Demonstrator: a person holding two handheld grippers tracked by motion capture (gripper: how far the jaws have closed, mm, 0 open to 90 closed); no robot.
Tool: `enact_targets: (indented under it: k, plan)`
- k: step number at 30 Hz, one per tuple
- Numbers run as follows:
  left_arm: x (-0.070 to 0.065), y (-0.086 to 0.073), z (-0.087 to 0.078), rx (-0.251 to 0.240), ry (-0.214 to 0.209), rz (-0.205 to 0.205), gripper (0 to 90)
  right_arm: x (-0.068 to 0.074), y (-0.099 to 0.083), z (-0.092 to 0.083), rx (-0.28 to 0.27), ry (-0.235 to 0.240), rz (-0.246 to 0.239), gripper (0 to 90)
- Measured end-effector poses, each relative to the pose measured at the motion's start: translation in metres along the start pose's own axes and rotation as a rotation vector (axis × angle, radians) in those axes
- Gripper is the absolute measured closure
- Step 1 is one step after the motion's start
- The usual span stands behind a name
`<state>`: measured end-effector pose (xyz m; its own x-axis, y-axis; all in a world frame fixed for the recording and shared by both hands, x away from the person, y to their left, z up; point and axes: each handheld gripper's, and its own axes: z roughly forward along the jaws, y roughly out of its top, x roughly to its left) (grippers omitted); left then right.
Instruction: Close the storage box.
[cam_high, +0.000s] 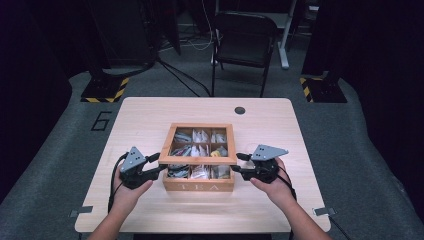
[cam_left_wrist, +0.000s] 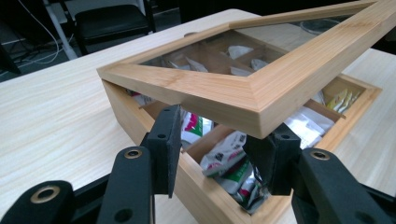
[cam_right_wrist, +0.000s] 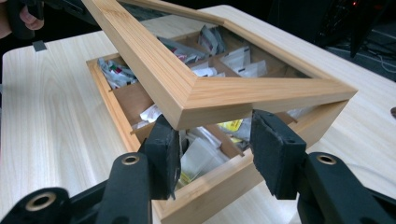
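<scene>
1. Box: square, pale wood, visible grain, nine compartments split by thin wooden dividers. "TEA" on the front wall. Sits mid-table, slightly toward 6 o'clock.
2. Lid: mitred wooden frame around a clear pane, raised at the front edge and tilted over the box, so the compartments show under it.
3. Sachets: glossy, crinkled paper and foil packets, mostly white and silver with red-green print; a yellow one in a right-hand cell.
4. Left gripper: matte black plastic, brass-ringed screw holes, foam-like pads. At 9 o'clock of the box, on the lid's front-left corner. In the left gripper view the corner sits between the jaws, pads against its underside and edge; jaws part-spread. Firm pinch or just propping, I cannot tell.
5. Right gripper: same build, rougher pad texture in close-up. At 3 o'clock, on the front-right corner. Jaws stand apart with the lid corner resting just above them; clamping not clear.
6. Table: light wood-grain laminate, rounded corners, dark round grommet toward 12 o'clock.
</scene>
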<state>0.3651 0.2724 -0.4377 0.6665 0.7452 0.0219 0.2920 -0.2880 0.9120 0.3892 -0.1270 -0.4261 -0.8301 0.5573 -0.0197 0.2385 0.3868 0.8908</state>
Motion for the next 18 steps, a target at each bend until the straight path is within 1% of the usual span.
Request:
enact_targets:
  k: [1, 2, 4, 6, 8, 10, 12, 13, 14, 16, 17, 18]
  plan:
    - [-0.001, -0.001, -0.001, 0.002, 0.001, 0.008, 55.3, 0.001, -0.001, 0.000, 0.003, 0.001, 0.005, 52.5]
    - [-0.002, -0.001, -0.001, 0.004, -0.001, 0.009, 55.1, 0.001, -0.002, 0.001, 0.004, -0.003, -0.002, 52.5]
    - [-0.003, -0.002, -0.002, 0.007, 0.000, 0.014, 54.7, 0.001, -0.004, 0.001, 0.006, 0.001, 0.001, 52.5]
    - [-0.004, -0.003, -0.002, 0.008, 0.006, 0.018, 54.5, 0.002, -0.005, 0.001, 0.008, -0.001, 0.011, 52.5]
    - [-0.005, -0.004, -0.002, 0.005, 0.006, 0.008, 54.4, 0.003, -0.006, 0.002, 0.008, -0.003, 0.006, 52.6]
    - [-0.005, -0.006, -0.002, 0.003, 0.008, 0.010, 54.5, 0.003, -0.007, 0.002, 0.009, -0.002, 0.011, 52.6]
    - [-0.006, -0.007, -0.001, -0.001, 0.008, -0.001, 54.5, 0.003, -0.009, 0.003, 0.009, 0.000, 0.019, 52.7]
    - [-0.005, -0.008, -0.002, 0.009, 0.003, 0.011, 54.6, 0.004, -0.010, 0.003, 0.008, 0.001, 0.026, 52.7]
    - [-0.006, -0.010, -0.002, 0.007, 0.004, 0.005, 54.7, 0.004, -0.011, 0.003, 0.008, 0.001, 0.026, 52.7]
    - [-0.006, -0.012, -0.001, 0.011, 0.003, 0.008, 54.8, 0.005, -0.013, 0.004, 0.012, 0.003, 0.027, 52.4]
    - [-0.007, -0.014, -0.001, 0.011, 0.002, 0.001, 54.8, 0.005, -0.014, 0.004, 0.017, 0.002, 0.030, 52.4]
    - [-0.007, -0.015, -0.001, 0.015, -0.001, 0.005, 54.8, 0.006, -0.015, 0.005, 0.022, 0.000, 0.025, 52.4]
